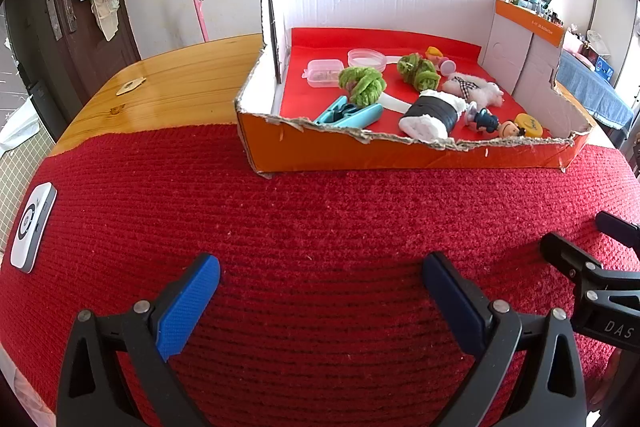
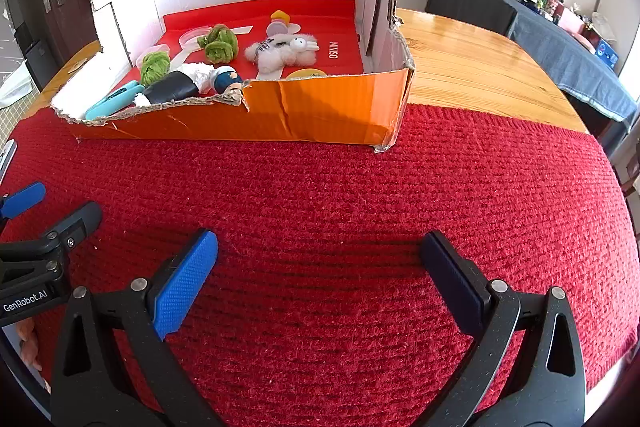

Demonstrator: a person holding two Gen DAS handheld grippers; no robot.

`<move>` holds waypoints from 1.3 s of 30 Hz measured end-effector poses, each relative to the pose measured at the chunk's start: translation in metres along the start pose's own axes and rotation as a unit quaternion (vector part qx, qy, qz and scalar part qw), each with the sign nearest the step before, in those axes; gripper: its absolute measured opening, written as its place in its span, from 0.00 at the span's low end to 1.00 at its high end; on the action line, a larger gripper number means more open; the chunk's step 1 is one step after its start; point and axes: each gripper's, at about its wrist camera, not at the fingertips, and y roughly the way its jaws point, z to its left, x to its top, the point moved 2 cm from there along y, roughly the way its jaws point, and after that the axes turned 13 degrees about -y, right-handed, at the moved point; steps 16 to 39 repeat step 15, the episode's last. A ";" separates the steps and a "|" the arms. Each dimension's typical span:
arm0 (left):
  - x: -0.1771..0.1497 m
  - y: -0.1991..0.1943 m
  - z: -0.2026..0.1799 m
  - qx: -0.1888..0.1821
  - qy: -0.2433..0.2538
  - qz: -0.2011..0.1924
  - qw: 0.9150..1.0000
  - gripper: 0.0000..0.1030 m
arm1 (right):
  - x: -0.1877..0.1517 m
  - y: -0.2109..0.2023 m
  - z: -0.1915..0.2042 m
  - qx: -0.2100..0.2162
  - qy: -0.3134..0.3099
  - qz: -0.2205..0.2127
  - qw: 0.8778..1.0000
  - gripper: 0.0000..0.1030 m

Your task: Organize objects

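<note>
An orange cardboard box [image 1: 400, 151] with a red floor stands on the red mat; it also shows in the right wrist view [image 2: 320, 107]. Inside lie two green yarn balls [image 1: 362, 85], a blue clip [image 1: 348, 115], a black-and-white roll [image 1: 432, 113], a white plush [image 2: 280, 53], small figurines [image 1: 486, 121], a yellow disc [image 1: 528, 125] and clear plastic containers [image 1: 322, 71]. My left gripper [image 1: 320, 281] is open and empty over the mat, in front of the box. My right gripper [image 2: 318, 263] is open and empty, beside the left one.
A white device [image 1: 34, 227] lies on the mat's left edge. The red mat [image 1: 320, 211] covers the near part of a wooden table [image 1: 172, 83]. A small flat tag [image 1: 130, 85] lies on the wood. A dark door is at far left.
</note>
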 end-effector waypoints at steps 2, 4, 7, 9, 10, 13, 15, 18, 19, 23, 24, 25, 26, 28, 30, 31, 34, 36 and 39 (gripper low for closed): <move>0.000 0.000 0.000 0.000 0.000 0.000 1.000 1.00 | 0.000 0.000 0.000 0.000 0.000 0.000 1.000 1.00; 0.000 0.000 0.000 0.000 0.000 0.000 1.000 1.00 | 0.000 0.000 0.000 0.000 0.000 0.000 1.000 1.00; 0.000 0.000 0.000 0.000 0.000 0.000 1.000 1.00 | 0.000 0.000 0.000 0.000 0.000 0.000 1.000 1.00; 0.000 0.000 0.000 0.000 0.001 0.000 1.000 1.00 | 0.000 0.000 0.000 0.000 0.000 0.000 1.000 1.00; 0.000 0.000 0.000 0.000 0.000 0.000 1.000 1.00 | 0.000 0.000 0.000 0.000 0.000 0.000 1.000 1.00; 0.000 0.000 0.000 0.000 0.000 0.000 1.000 1.00 | 0.000 0.000 0.000 0.000 0.000 0.000 1.000 1.00; 0.000 0.000 0.000 0.000 0.001 0.000 1.000 1.00 | 0.000 0.000 0.000 0.000 0.000 0.000 1.000 1.00; 0.000 0.000 0.000 0.000 0.001 0.000 1.000 1.00 | 0.000 0.000 0.000 0.000 0.000 0.000 1.000 1.00; 0.000 0.000 0.000 0.000 0.001 0.000 1.000 1.00 | 0.000 0.000 0.000 0.000 0.000 0.000 1.000 1.00; 0.000 0.000 0.000 0.000 0.001 0.000 1.000 1.00 | 0.000 0.000 0.000 0.000 0.000 0.000 1.000 1.00; 0.000 0.000 0.000 0.000 0.001 0.000 1.000 1.00 | 0.000 0.000 0.000 0.000 0.000 0.000 1.000 1.00; 0.000 0.000 0.000 0.000 0.001 0.000 1.000 1.00 | 0.000 0.000 0.000 0.000 0.000 0.000 1.000 1.00; 0.000 0.000 0.000 0.000 0.001 0.000 1.000 1.00 | 0.000 0.000 0.000 0.000 0.000 0.000 1.000 1.00; 0.000 0.000 0.000 0.000 0.001 0.000 1.000 1.00 | 0.000 0.000 0.000 0.000 0.000 0.000 1.000 1.00; 0.000 0.000 0.000 0.000 0.001 0.000 1.000 1.00 | 0.000 0.000 0.000 0.000 0.000 0.000 1.000 1.00; 0.000 0.000 0.000 0.000 0.001 0.000 1.000 1.00 | 0.000 0.000 0.000 0.000 0.000 0.000 1.000 1.00; 0.000 0.000 0.000 0.000 0.001 0.000 1.000 1.00 | 0.000 0.000 0.000 0.000 0.000 0.000 1.000 1.00; 0.000 0.000 0.000 0.000 0.001 0.000 1.000 1.00 | 0.000 0.000 0.000 0.000 0.000 0.000 1.000 1.00; 0.000 0.000 0.000 0.000 0.001 0.000 1.000 1.00 | 0.000 0.000 0.000 0.000 0.000 0.000 1.000 1.00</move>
